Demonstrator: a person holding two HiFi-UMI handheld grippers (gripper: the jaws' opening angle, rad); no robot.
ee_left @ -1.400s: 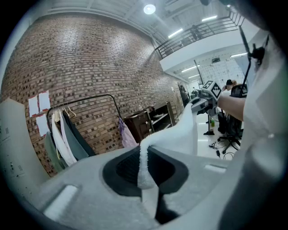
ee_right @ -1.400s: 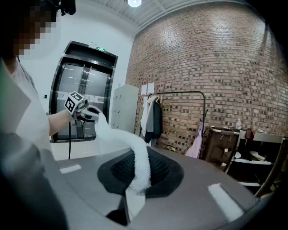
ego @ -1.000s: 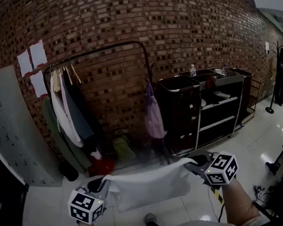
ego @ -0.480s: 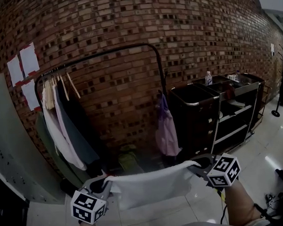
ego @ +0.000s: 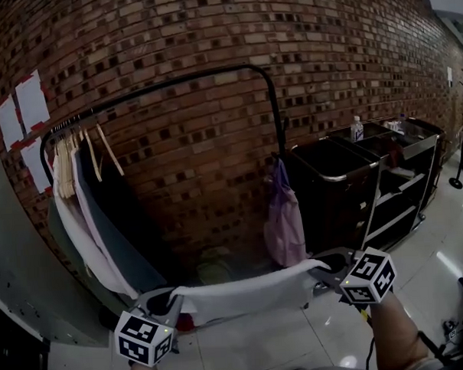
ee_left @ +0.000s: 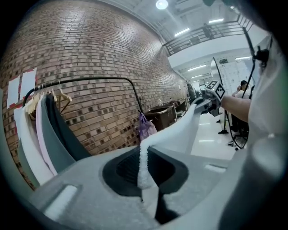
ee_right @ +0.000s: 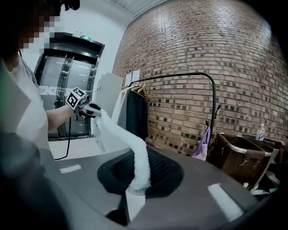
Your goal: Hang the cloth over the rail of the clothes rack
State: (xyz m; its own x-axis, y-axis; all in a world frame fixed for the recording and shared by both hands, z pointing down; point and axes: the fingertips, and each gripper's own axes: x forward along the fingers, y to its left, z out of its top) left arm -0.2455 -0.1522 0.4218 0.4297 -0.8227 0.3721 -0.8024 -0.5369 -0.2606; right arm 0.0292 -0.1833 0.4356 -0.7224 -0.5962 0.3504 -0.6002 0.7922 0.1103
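Rail sits closer and higher in the head view than a second ago. Left claw and right claw each clamp a cloth corner; the cloth is stretched between them, below the rail.

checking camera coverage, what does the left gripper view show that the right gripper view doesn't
Only the left gripper view: the right gripper shut on the far end of the white cloth, and an upper balcony railing.
Only the right gripper view: the left gripper on the other end, with metal doors behind it.
Both: the cloth pinched in that view's own jaws, the rack's black rail, hanging clothes, purple bag, brick wall.
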